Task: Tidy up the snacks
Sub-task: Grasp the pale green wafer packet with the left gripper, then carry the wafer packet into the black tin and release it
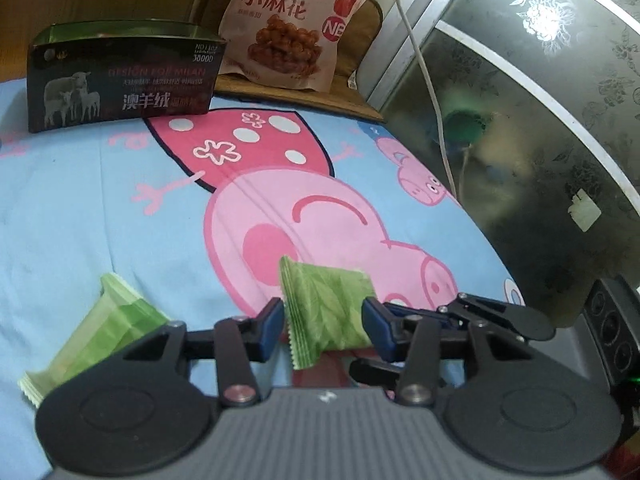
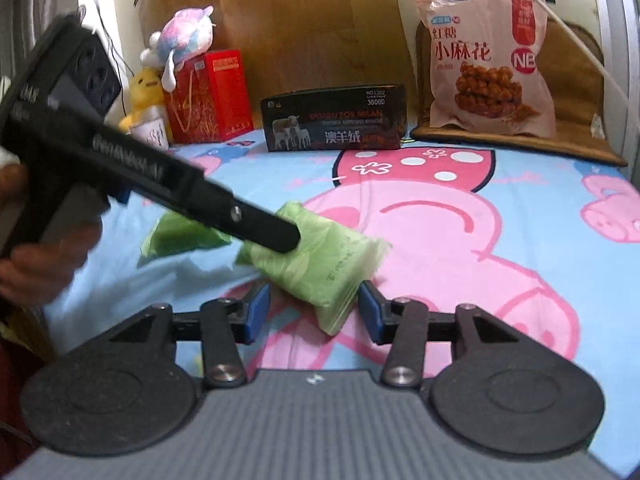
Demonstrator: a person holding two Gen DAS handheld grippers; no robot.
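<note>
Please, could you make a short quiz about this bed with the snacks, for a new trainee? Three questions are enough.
1. True or false: in the right wrist view, the dark box stands to the left of the big snack bag.
2. How many green packets are on the sheet? A one, B two, C four.
3. What sits between the fingers of the right tongs?
Key: 1 true; 2 B; 3 a green packet.

Dim indoor light, fisheye-bent edges, motion-blurred left tool (image 2: 280,236), soft focus.
</note>
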